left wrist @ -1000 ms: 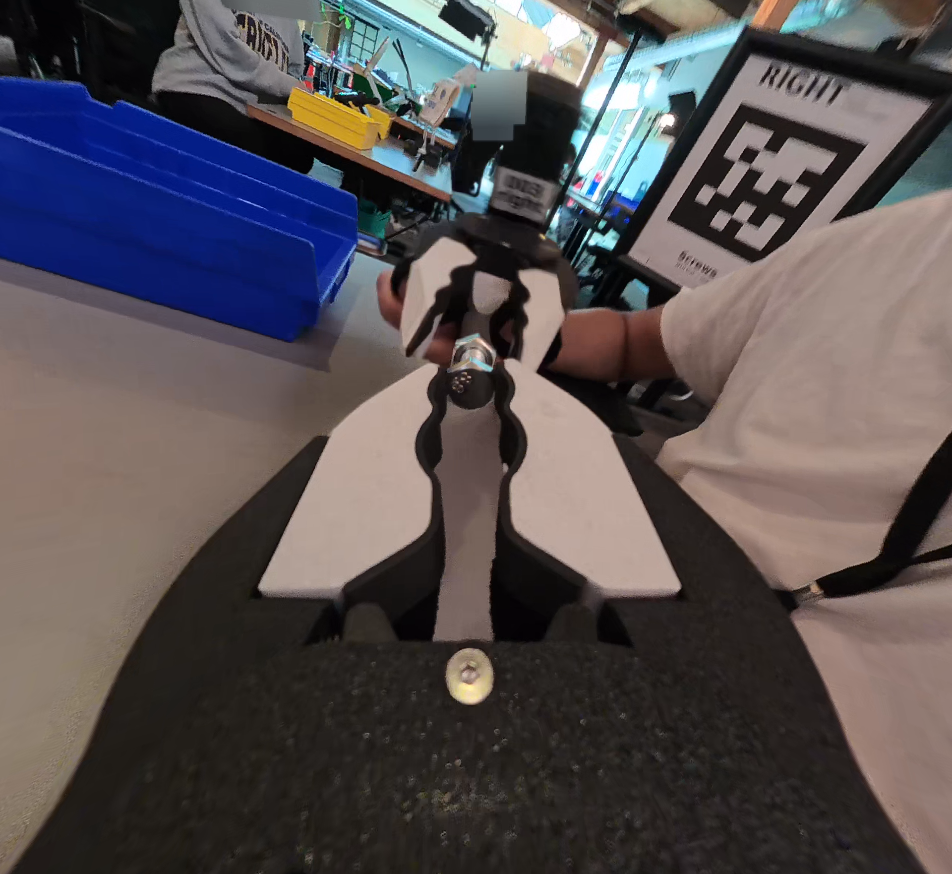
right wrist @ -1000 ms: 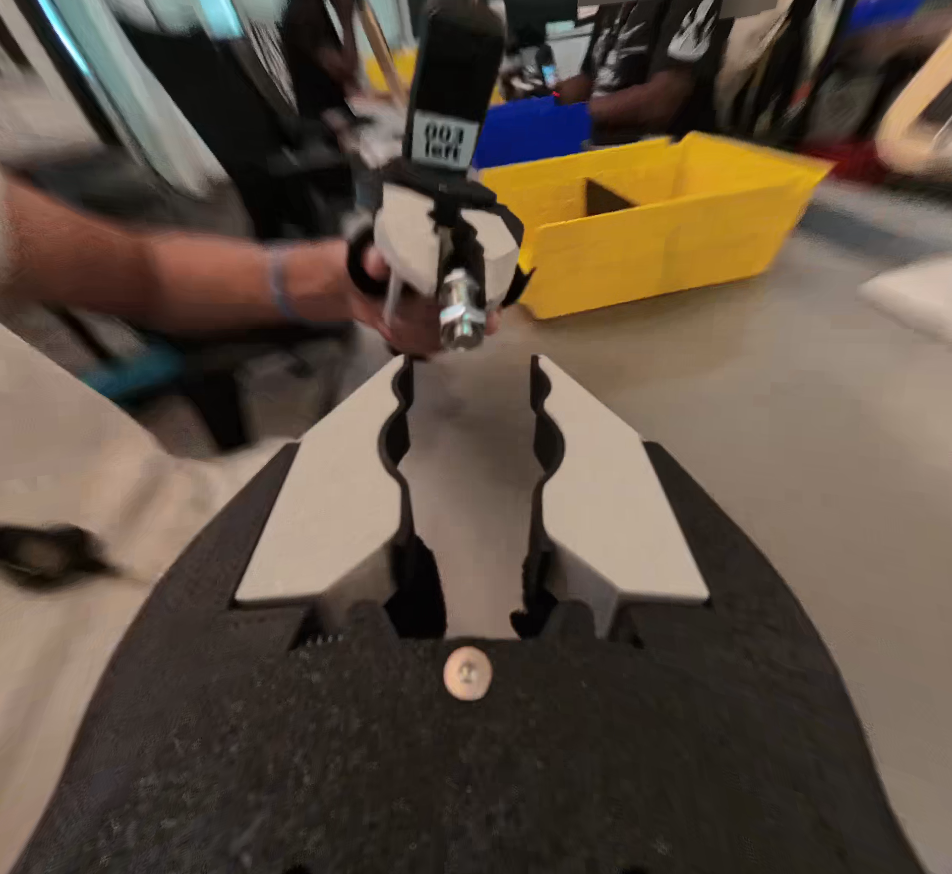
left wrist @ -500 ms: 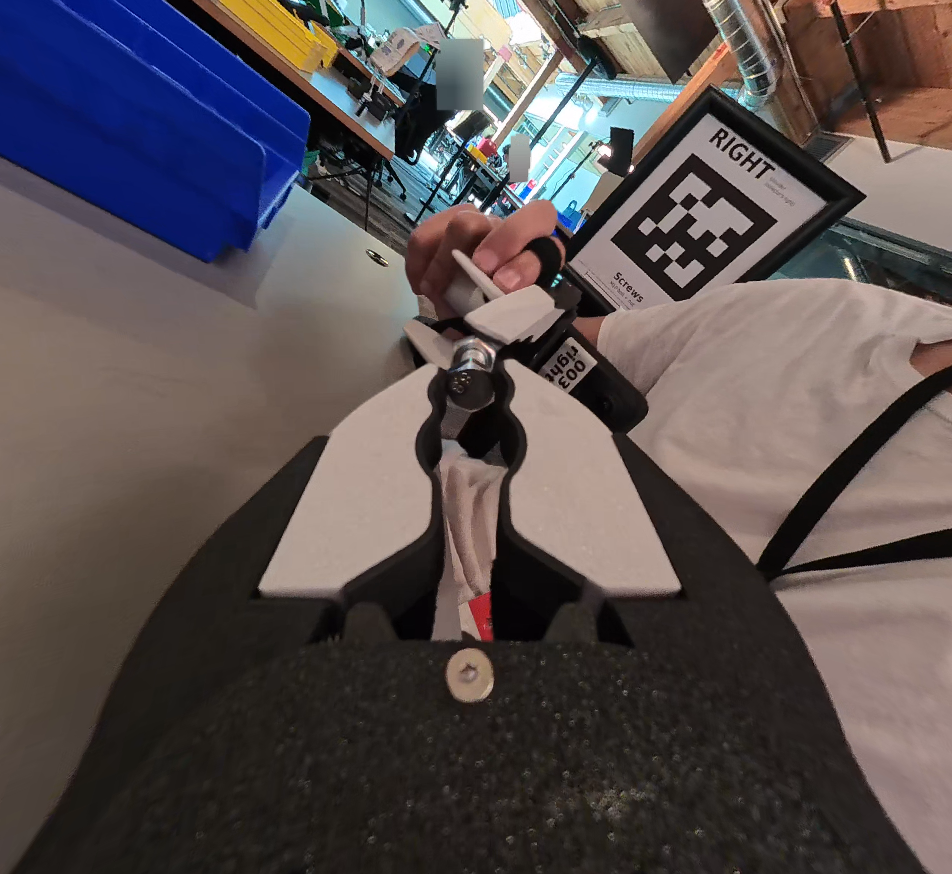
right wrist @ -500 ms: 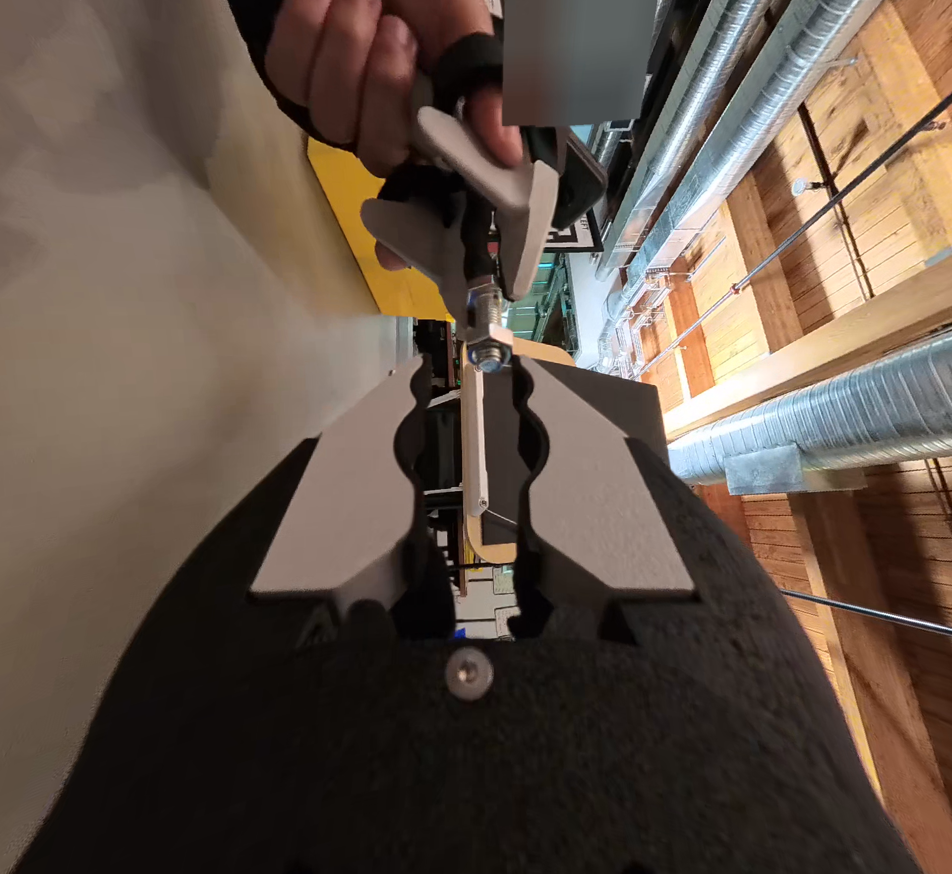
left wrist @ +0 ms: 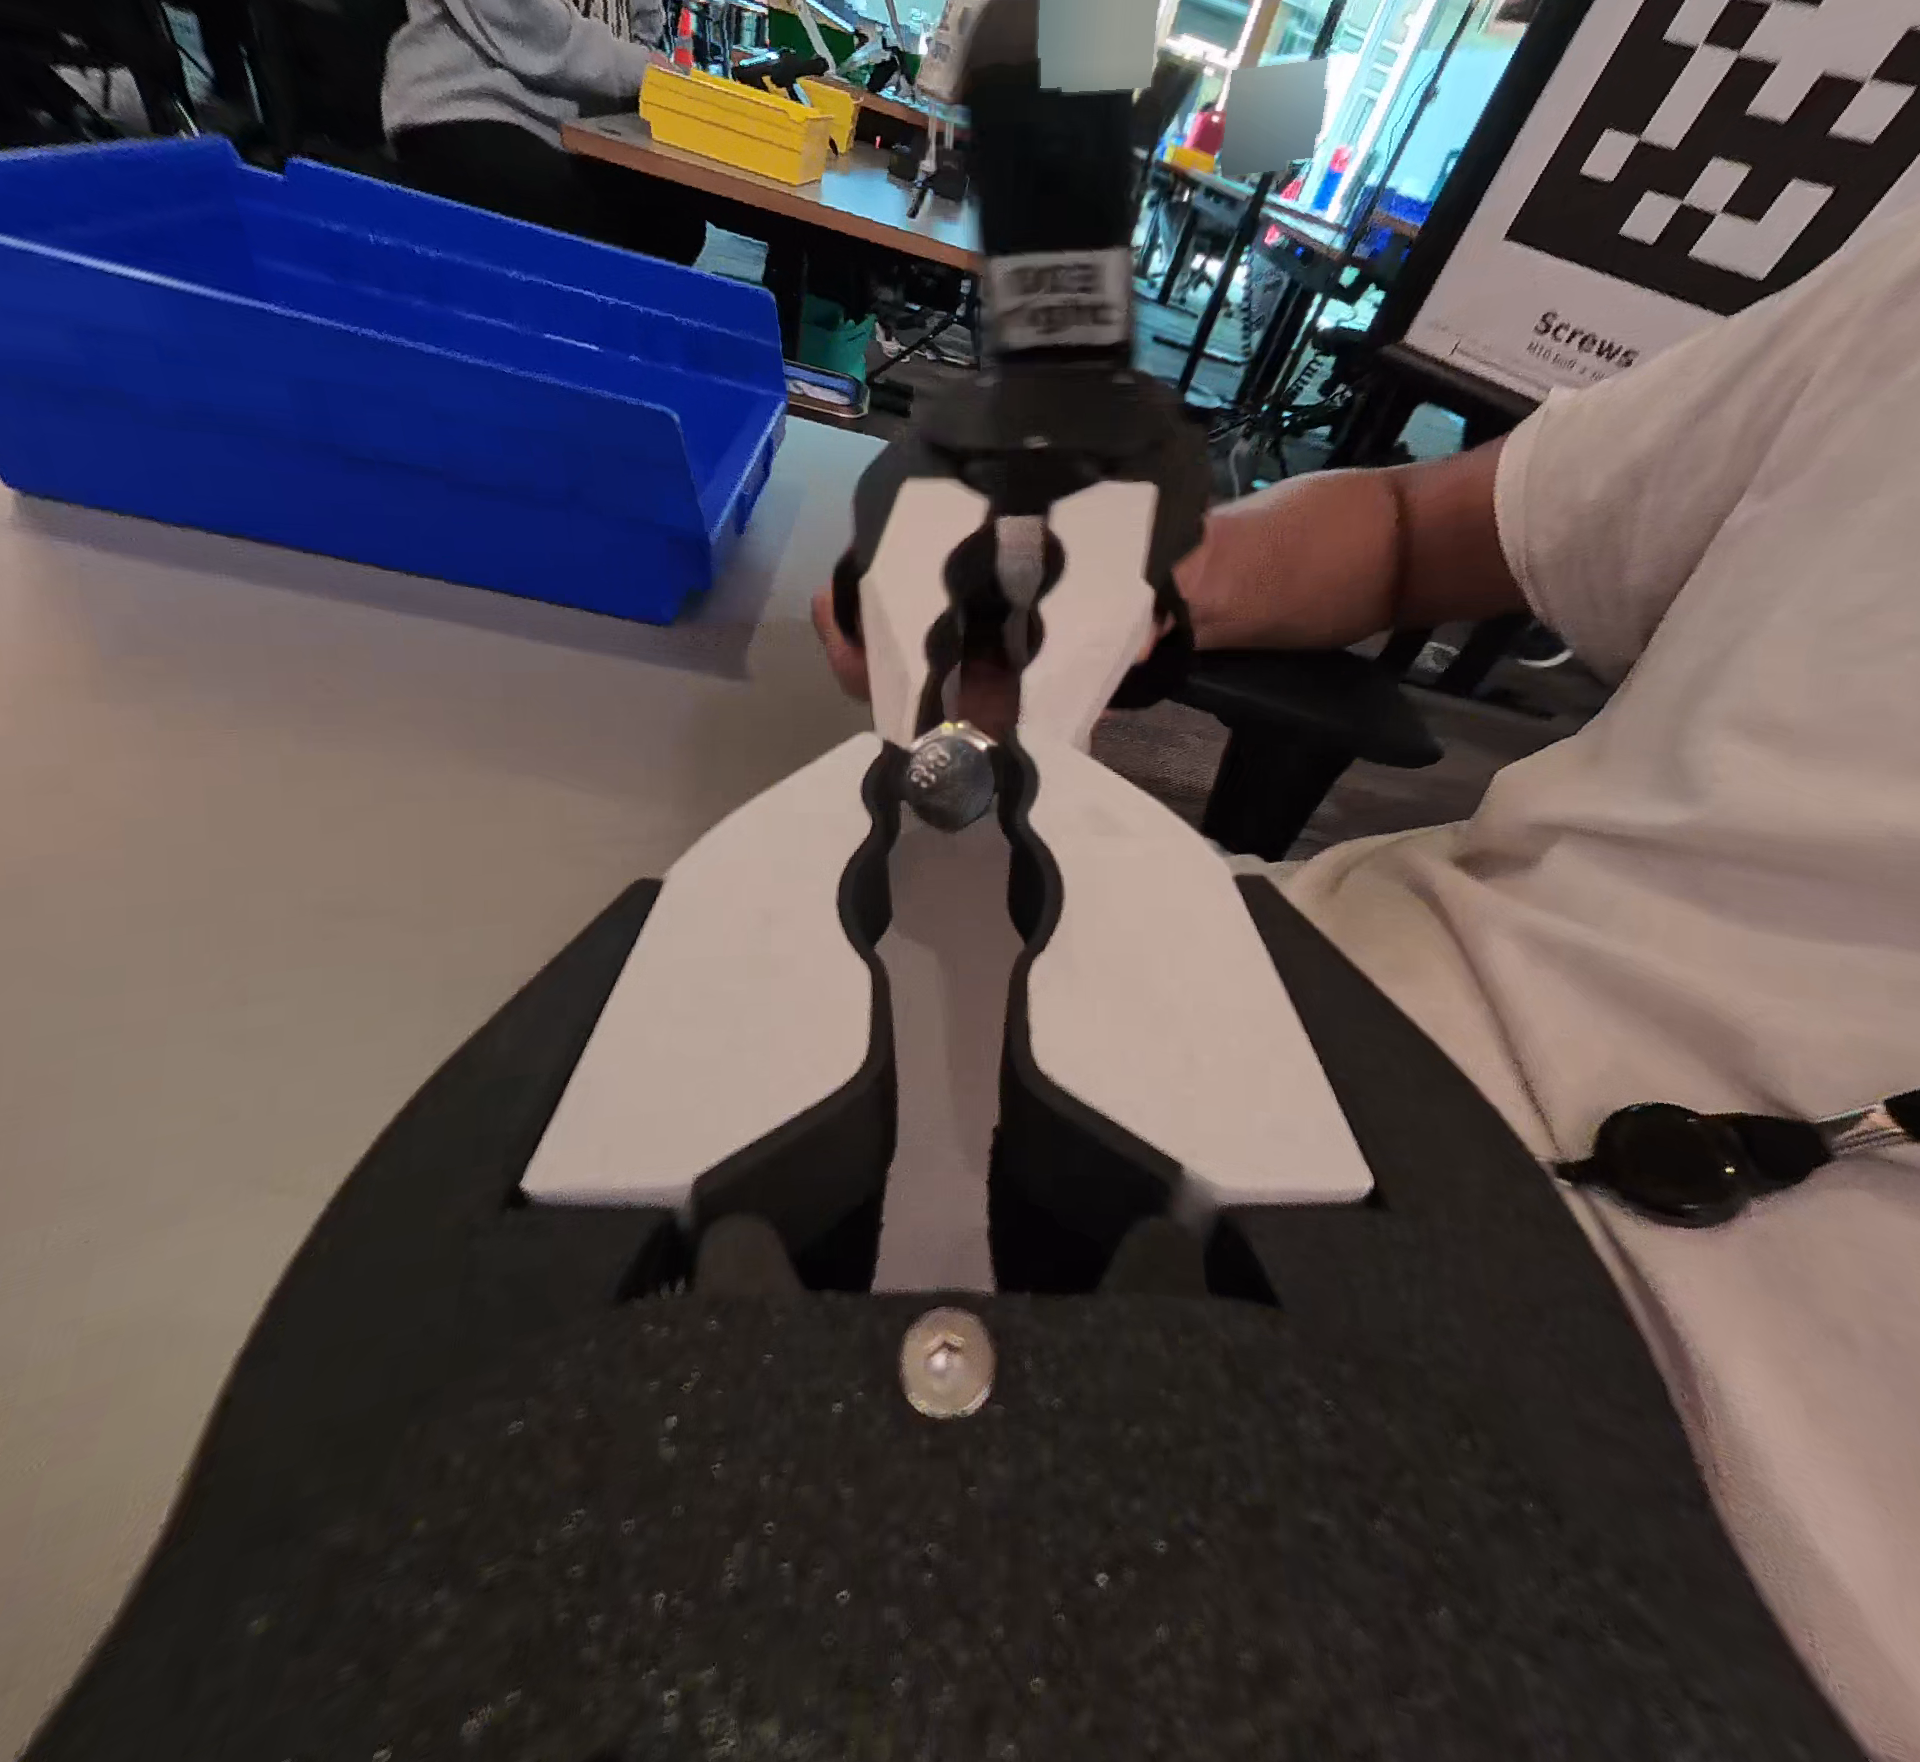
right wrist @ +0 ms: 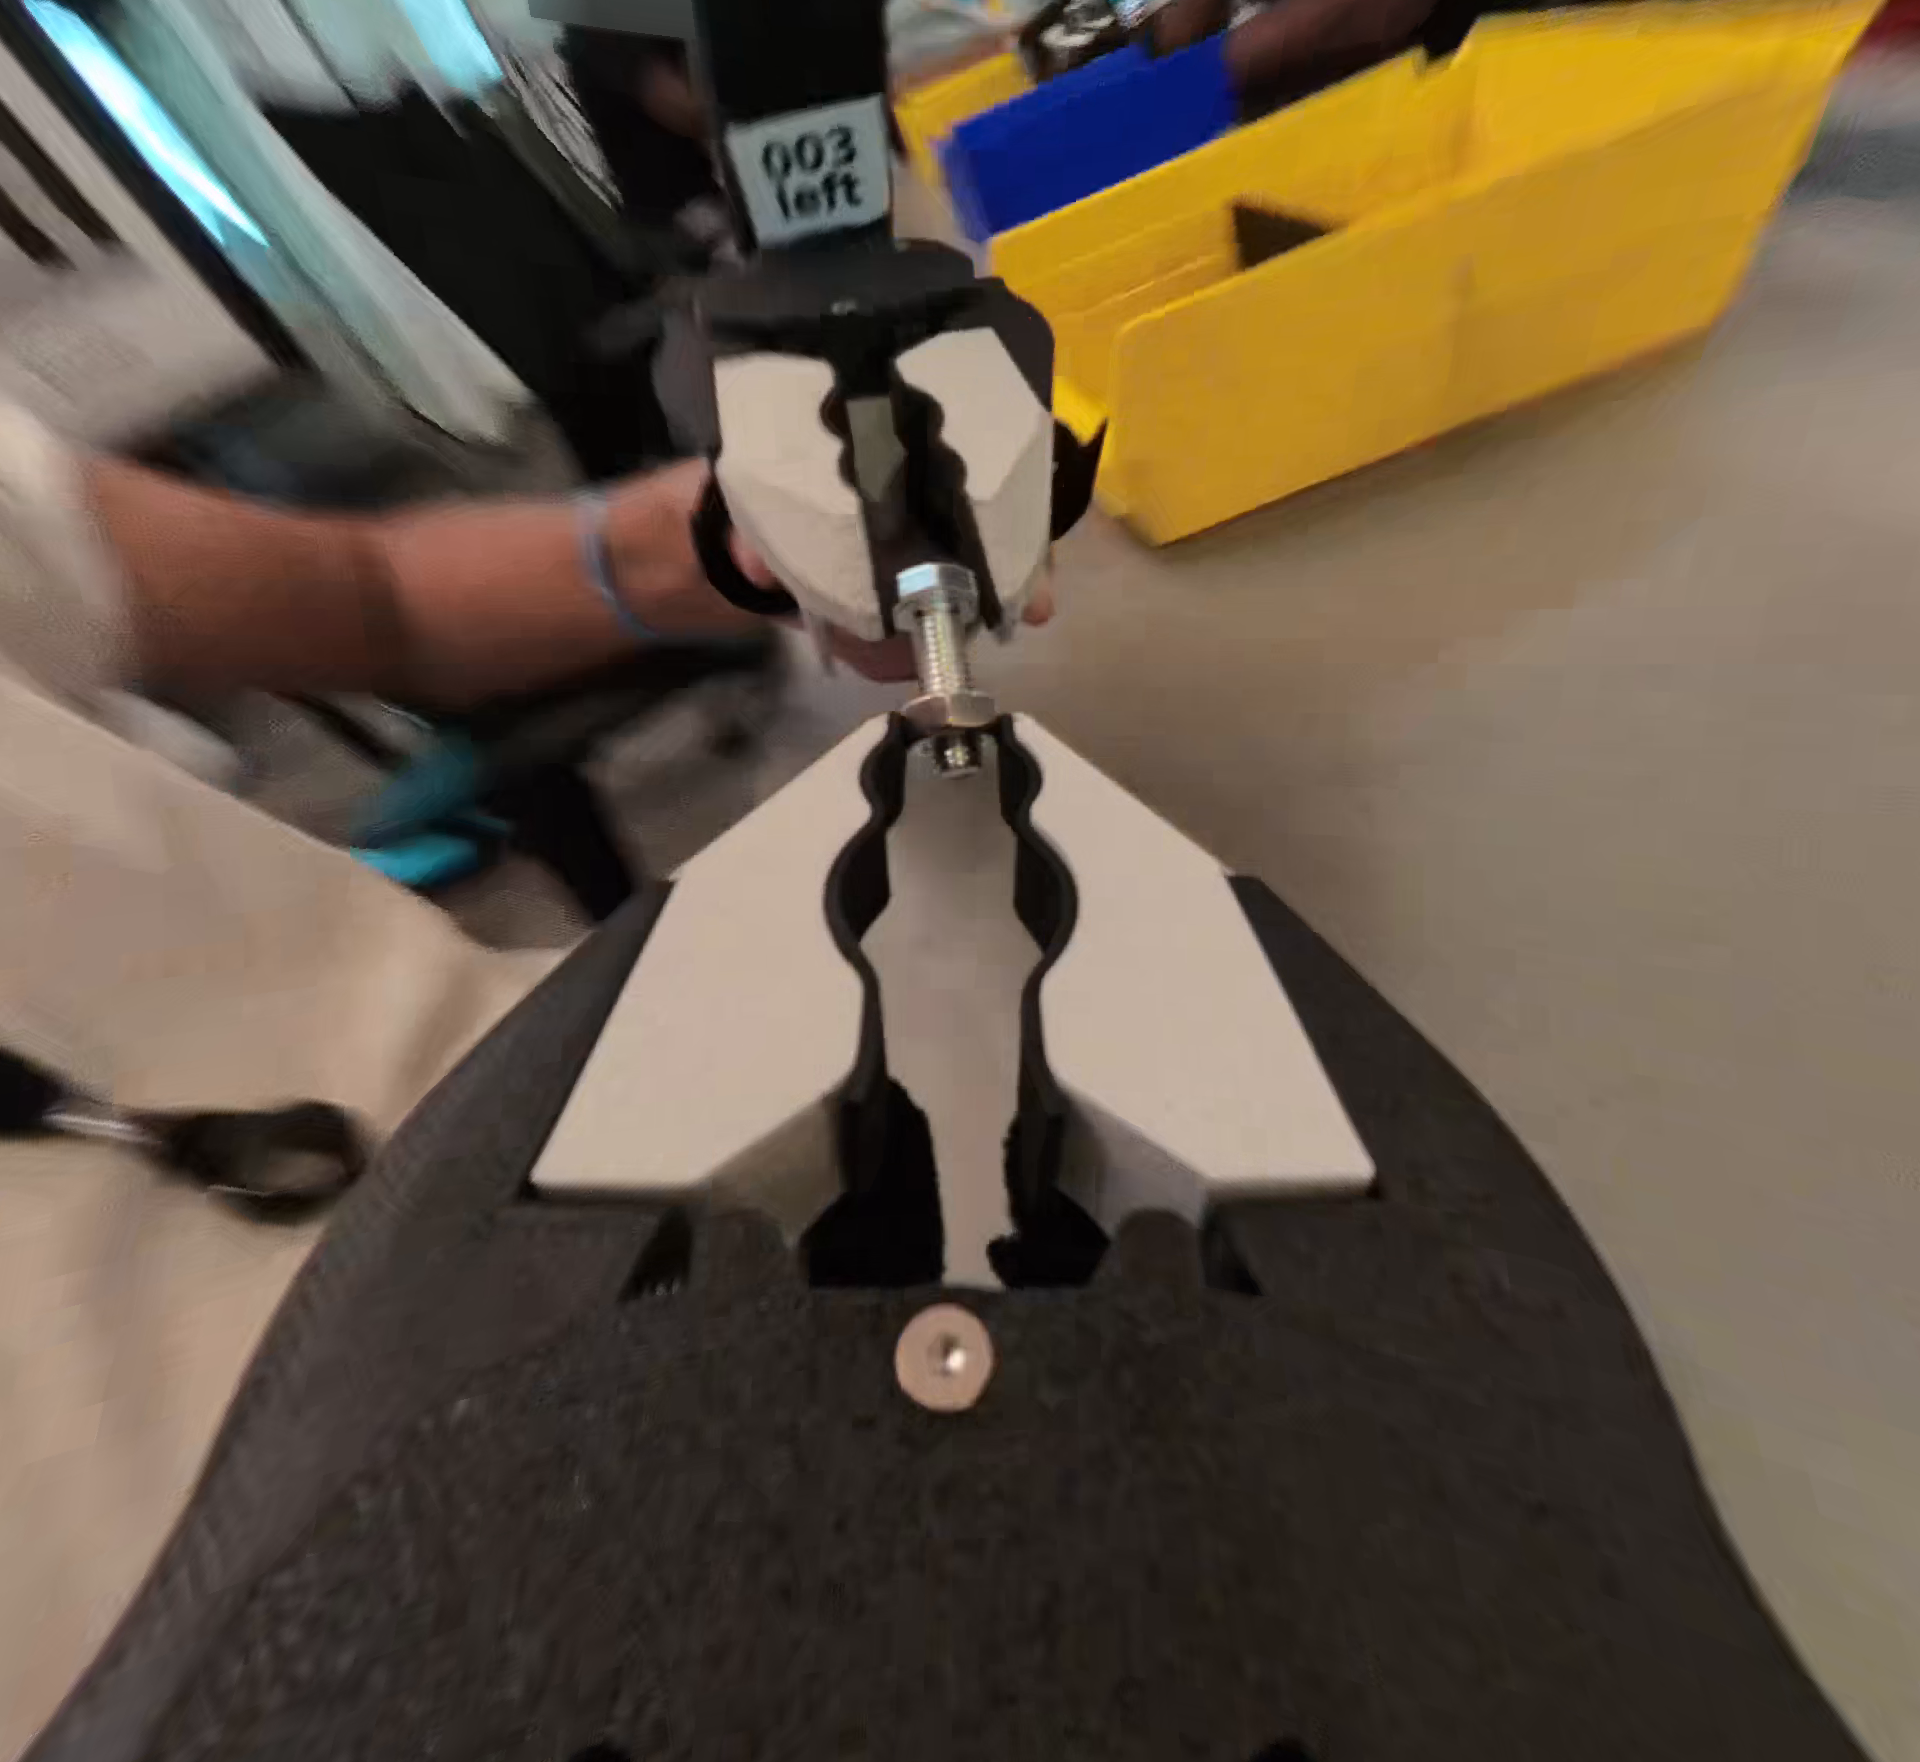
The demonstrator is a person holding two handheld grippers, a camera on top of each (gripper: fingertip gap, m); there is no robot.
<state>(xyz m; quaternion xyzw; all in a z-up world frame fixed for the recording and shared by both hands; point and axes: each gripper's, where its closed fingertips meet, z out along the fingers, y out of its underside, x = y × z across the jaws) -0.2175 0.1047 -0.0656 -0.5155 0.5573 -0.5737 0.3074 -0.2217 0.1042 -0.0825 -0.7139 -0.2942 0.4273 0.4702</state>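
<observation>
My left gripper [left wrist: 948, 767] is shut on the hexagonal head of a silver bolt [left wrist: 948, 782], held above the grey table [left wrist: 260, 829]. In the right wrist view the left gripper [right wrist: 935, 574] grips the bolt [right wrist: 938, 647] by its head, with the threaded shaft pointing at me. My right gripper [right wrist: 948, 733] is shut on a silver nut [right wrist: 948, 707] that sits on the bolt's thread near its end. The bolt's tip pokes through between my fingertips. In the left wrist view the right gripper [left wrist: 977, 673] stands tip to tip with mine, its fingers close together just behind the bolt head.
A blue bin [left wrist: 364, 382] stands on the table at the left. A yellow bin [right wrist: 1403, 258] stands at the back right of the right wrist view. A framed black-and-white marker sign [left wrist: 1714, 102] is at the right. The person's white shirt [left wrist: 1662, 777] is close by. Both grippers' tips are close together, under 4 cm apart.
My right gripper went from wide open to shut on the nut on the bolt's thread. Both grippers tilted over half a second ago and are level again. The left grasp on the bolt is unchanged.
</observation>
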